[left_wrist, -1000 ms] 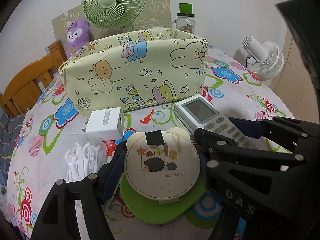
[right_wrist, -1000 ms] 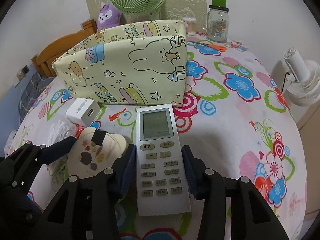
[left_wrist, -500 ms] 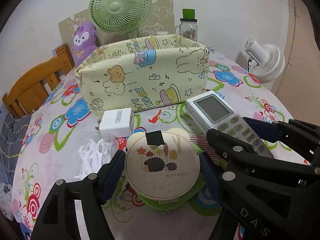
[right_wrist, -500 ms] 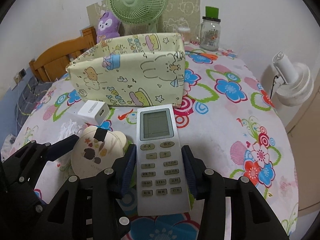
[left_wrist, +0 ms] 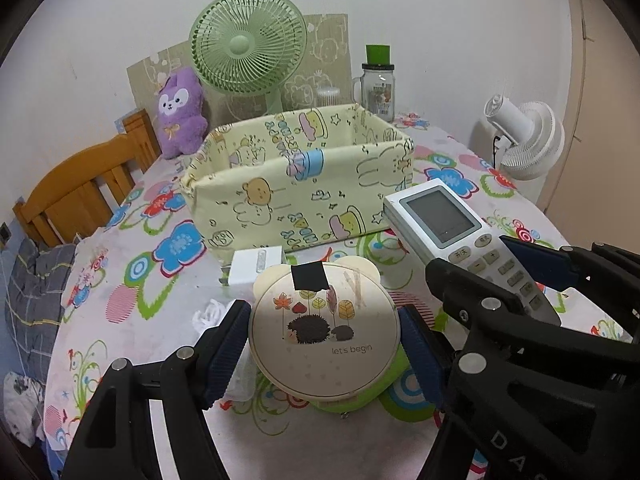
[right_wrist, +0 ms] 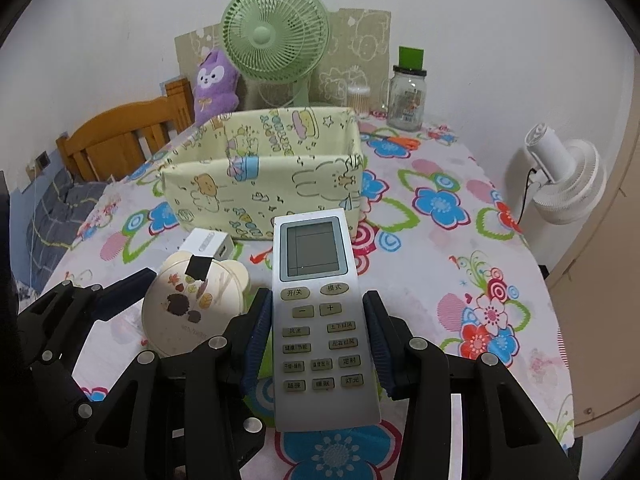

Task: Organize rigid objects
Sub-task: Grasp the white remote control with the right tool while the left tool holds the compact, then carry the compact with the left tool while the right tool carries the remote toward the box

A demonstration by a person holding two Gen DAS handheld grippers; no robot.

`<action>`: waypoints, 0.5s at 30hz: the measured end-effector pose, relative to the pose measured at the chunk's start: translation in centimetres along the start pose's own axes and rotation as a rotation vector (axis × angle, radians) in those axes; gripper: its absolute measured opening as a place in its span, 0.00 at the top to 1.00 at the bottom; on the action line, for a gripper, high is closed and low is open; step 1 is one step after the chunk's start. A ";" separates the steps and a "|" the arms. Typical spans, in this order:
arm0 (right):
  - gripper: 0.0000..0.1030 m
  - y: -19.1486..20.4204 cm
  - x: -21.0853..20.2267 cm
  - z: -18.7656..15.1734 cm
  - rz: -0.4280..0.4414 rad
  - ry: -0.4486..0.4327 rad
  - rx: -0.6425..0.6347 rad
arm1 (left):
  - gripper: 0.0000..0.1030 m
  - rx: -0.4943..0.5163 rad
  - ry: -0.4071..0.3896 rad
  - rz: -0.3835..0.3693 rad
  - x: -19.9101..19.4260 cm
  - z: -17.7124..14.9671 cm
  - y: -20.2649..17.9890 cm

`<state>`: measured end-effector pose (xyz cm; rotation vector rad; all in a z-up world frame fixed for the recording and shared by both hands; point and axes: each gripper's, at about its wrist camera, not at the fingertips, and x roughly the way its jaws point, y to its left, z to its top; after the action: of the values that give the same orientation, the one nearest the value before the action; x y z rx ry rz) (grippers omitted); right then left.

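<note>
My left gripper [left_wrist: 324, 344] is shut on a round cream case with a hedgehog picture [left_wrist: 324, 336] and holds it above the table. The case also shows in the right wrist view [right_wrist: 192, 308]. My right gripper [right_wrist: 318, 340] is shut on a grey-white air-conditioner remote [right_wrist: 320, 328], lifted off the table; the remote also shows in the left wrist view [left_wrist: 452, 228]. An open yellow cartoon fabric basket [left_wrist: 304, 192] stands on the table ahead of both grippers, and it shows in the right wrist view [right_wrist: 264, 184] too. Its inside looks empty where visible.
A white charger cube [left_wrist: 256, 266] and a white cable bundle [left_wrist: 208, 314] lie in front of the basket. A green coaster-like pad [left_wrist: 360, 396] lies under the case. A green fan [left_wrist: 248, 44], purple plush [left_wrist: 180, 112], glass jar [left_wrist: 378, 88], white fan [left_wrist: 524, 140] and wooden chair [left_wrist: 76, 192] ring the table.
Both grippers have risen and pulled back from the basket, lifting the case and the remote. The basket's open top now shows.
</note>
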<state>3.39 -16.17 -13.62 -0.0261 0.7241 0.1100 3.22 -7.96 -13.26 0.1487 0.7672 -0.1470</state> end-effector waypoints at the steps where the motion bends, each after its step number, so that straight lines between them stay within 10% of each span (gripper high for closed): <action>1: 0.53 0.1 -0.2 0.1 0.000 -0.004 0.001 | 0.26 0.000 -0.003 0.001 -0.2 0.0 0.1; 15: 0.53 1.7 -2.7 2.4 0.016 -0.049 0.017 | 0.26 -0.007 -0.033 0.027 -3.0 2.2 2.0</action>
<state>2.75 -14.63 -10.02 -0.0019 0.6765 0.1196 2.96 -6.20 -9.48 0.1494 0.7325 -0.1204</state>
